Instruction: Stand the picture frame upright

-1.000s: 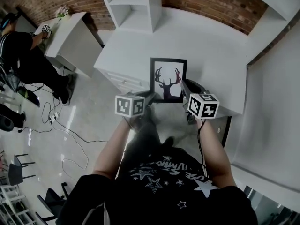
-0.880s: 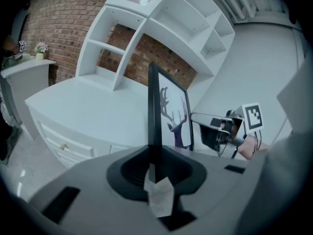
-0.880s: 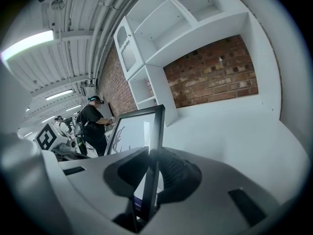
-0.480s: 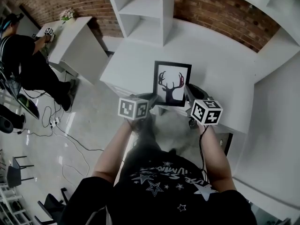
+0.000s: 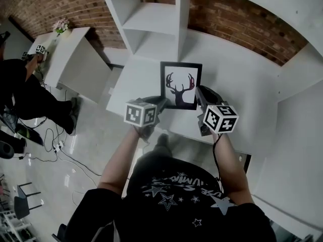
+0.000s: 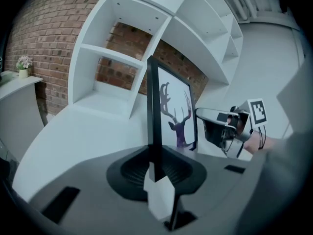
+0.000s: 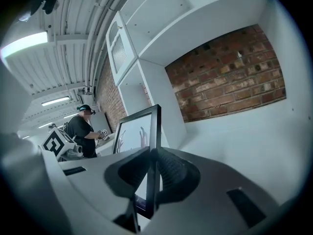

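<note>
**A:** Where's the picture frame point(image 5: 180, 85)?

**B:** Over the white worktop point(image 5: 237, 79), by its near edge. The stag print faces the camera.

**A:** What has hold of it?

**B:** The left gripper point(image 5: 161, 102) meets its lower left edge and the right gripper point(image 5: 199, 91) its right edge. The right jaws have just been closing, with that edge between them.

**A:** And behind it?

**B:** White shelves point(image 5: 151, 21) along the worktop's back edge, then a brick wall point(image 5: 227, 15).

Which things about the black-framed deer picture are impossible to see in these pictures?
1. Back of the black-framed deer picture, and any stand: no view faces it.
2. Whether its bottom edge touches the white desk: head view looks too steeply; gripper views show it only partly.
</note>
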`<state>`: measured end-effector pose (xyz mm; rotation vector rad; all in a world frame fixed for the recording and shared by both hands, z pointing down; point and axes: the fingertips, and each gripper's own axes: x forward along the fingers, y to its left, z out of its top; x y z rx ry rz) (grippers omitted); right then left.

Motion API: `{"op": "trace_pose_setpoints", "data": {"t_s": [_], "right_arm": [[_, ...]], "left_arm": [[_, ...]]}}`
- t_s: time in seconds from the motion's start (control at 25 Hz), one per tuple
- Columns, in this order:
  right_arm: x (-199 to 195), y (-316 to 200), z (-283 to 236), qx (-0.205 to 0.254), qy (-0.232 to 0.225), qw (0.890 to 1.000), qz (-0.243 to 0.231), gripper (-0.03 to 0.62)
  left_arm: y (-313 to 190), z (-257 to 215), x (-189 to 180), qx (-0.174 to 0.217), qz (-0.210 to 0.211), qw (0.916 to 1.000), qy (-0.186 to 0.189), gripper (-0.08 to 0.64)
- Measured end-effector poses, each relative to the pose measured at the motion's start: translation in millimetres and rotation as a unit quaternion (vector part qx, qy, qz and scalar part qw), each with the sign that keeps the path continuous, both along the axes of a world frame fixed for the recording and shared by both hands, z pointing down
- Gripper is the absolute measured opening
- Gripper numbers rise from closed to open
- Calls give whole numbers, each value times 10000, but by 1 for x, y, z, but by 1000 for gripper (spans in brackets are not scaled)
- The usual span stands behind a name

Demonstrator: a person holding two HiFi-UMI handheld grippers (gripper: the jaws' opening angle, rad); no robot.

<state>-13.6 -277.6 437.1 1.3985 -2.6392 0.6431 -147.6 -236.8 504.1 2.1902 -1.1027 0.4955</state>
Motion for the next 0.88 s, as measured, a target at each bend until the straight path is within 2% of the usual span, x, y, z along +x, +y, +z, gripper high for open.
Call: {"op": "trace_pose_setpoints", "data": {"t_s": [0.44,0.88], "right_arm": [[-26,-82,-3,121,-29,9992,368,57],[-34,-124,9,235,47,9971,715,54]], "left_arm": [[-95,-1,-28,243,415,9983,-326,86],[-150,20,-35,241,766,9964,-256,86]]}}
